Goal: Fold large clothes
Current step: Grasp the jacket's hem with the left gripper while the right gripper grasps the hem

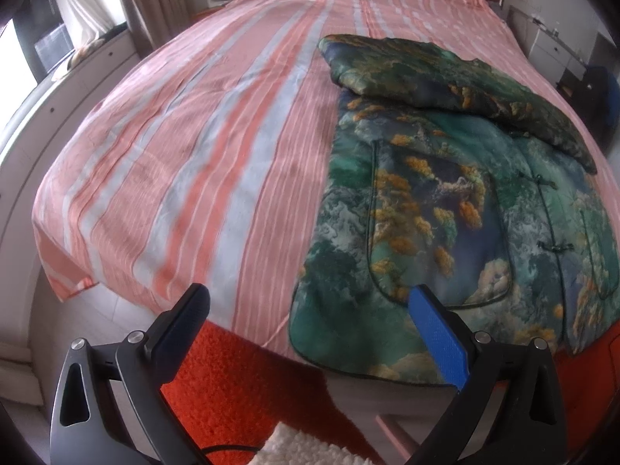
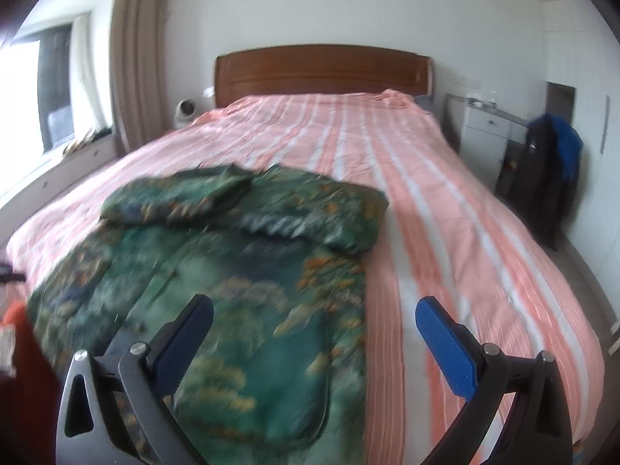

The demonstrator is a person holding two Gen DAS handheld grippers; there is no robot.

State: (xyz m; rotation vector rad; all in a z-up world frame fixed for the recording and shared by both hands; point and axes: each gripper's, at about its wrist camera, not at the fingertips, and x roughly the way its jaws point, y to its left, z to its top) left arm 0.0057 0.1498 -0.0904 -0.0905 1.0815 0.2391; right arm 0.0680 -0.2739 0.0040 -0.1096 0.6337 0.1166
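Hovering at the foot of the bed (image 1: 162, 147) now, both tools out in front of me. My left hand-held gripper (image 1: 310, 310) has its fingers spread wide apart, nothing between them; its blue-padded finger (image 1: 438, 337) sits in front of the jacket's lower hem, the black one over the striped sheet's edge and the orange rug (image 1: 232, 379) below. My right hand-held gripper (image 2: 314, 317) is spread just as wide, also holding nothing, and it hangs above the near part of the garment.

And there's the job: a big padded jacket (image 1: 445, 201), green and blue with orange-yellow patches, lying flat on the pink-and-grey striped bed sheet (image 2: 445, 193), front up, knotted fastenings down its middle. It sits near the foot of the bed, its hem hanging slightly over the edge. Both sleeves are folded across the chest, one thick band (image 2: 310, 213) lying crosswise over the upper body. The right wrist view is blurred, so finer detail there escapes me.

Beyond the bed, a wooden headboard (image 2: 321, 69), a curtain (image 2: 135, 50) by the window, and a white cabinet (image 2: 484, 131) with dark clothing (image 2: 550, 170) hanging beside it.
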